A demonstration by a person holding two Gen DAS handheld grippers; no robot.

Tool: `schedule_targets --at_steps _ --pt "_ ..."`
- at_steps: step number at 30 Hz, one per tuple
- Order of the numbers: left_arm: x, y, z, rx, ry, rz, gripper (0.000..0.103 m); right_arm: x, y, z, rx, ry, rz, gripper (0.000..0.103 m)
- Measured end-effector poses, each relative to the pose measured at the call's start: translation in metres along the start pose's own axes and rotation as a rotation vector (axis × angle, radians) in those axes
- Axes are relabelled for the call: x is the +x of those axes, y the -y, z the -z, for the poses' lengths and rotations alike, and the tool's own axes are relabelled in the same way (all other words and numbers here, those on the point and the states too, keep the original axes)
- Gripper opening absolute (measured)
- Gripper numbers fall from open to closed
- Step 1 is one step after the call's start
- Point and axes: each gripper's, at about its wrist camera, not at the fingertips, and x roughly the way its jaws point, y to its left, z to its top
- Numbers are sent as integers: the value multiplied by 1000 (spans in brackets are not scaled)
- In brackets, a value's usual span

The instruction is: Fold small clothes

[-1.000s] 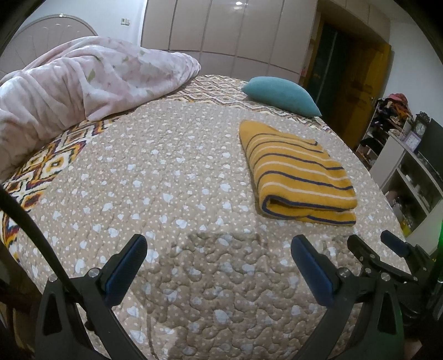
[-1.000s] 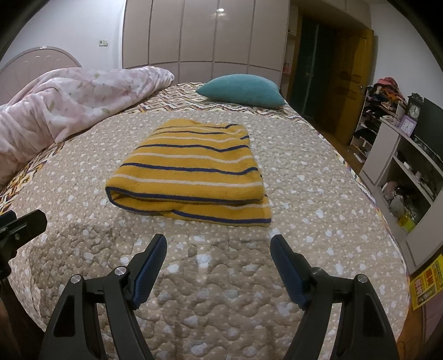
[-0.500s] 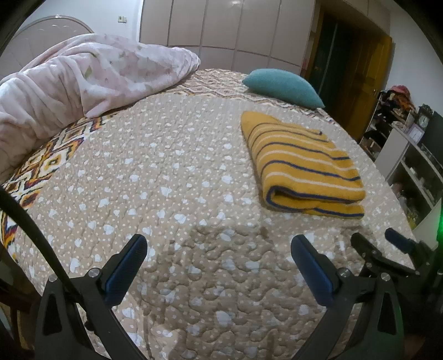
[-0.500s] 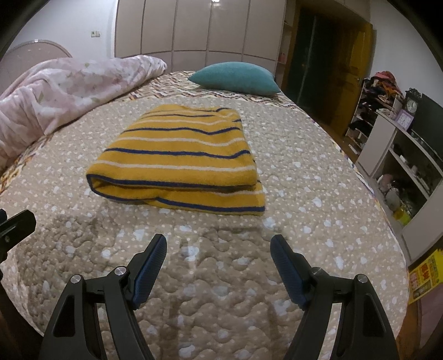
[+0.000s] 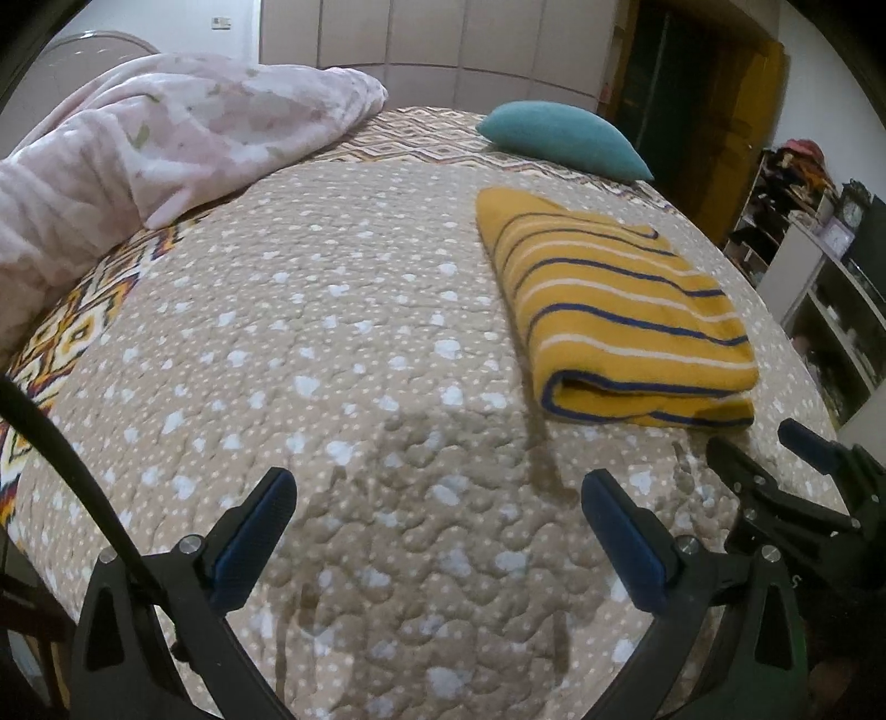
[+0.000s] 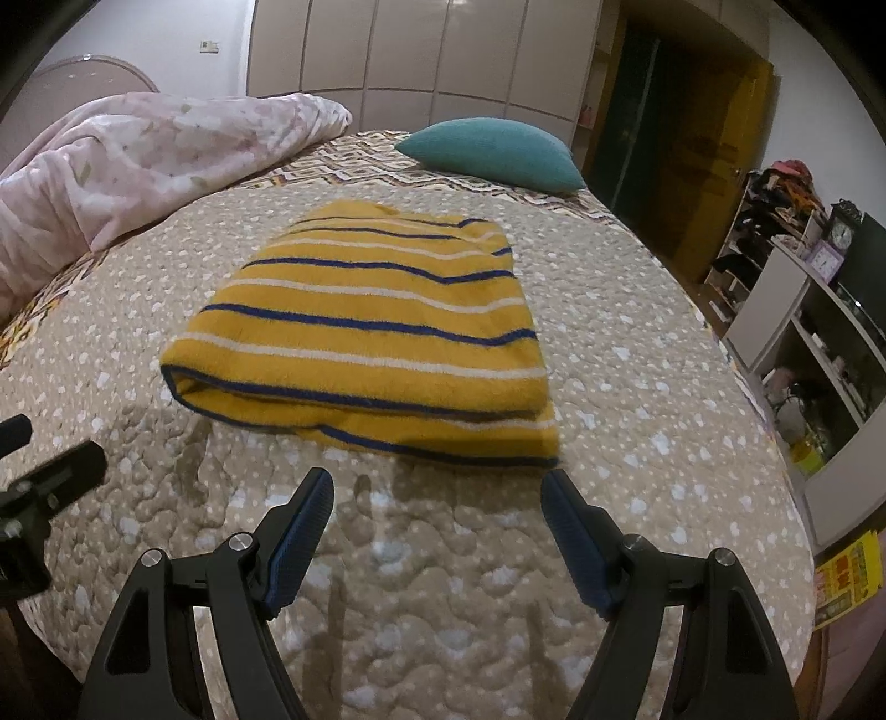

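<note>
Right gripper (image 6: 437,531): blue-padded fingers (image 6: 299,540) spread wide apart, nothing between them, hovering over bare quilt. Left gripper (image 5: 437,540): fingers (image 5: 252,545) likewise wide apart and empty. In the left wrist view the right gripper's tips show at 4 o'clock, just short of the garment's near edge; contact cannot be confirmed.

Folded yellow striped garment (image 6: 365,327): lies flat on the bed (image 6: 637,387), directly ahead of the right gripper at 12 o'clock, near edge just beyond the fingertips, not touching them. From the left gripper it sits at about 2 o'clock (image 5: 614,310). Folded in layers; the rolled fold opening faces the grippers, lower layer protruding a little at the near right corner. Long axis runs away from the grippers toward the head of the bed, in the left view tilting from 4 o'clock up to 11 o'clock. Blue and white stripes run crosswise to that axis.

Beyond the garment: teal pillow (image 6: 493,152) at 12–1 o'clock, apart from it. Pink floral duvet (image 6: 149,160) bunched at 10 o'clock, well apart. Shelving (image 6: 819,354) with a clock off the bed at 3 o'clock. Wardrobe doors (image 6: 387,50) along the far wall.
</note>
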Motion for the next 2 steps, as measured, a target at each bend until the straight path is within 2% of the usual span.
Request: schedule_targets --at_steps 2 --pt "4 -1 -4 -14 -10 9 103 4 3 -2 5 -5 -10 81"
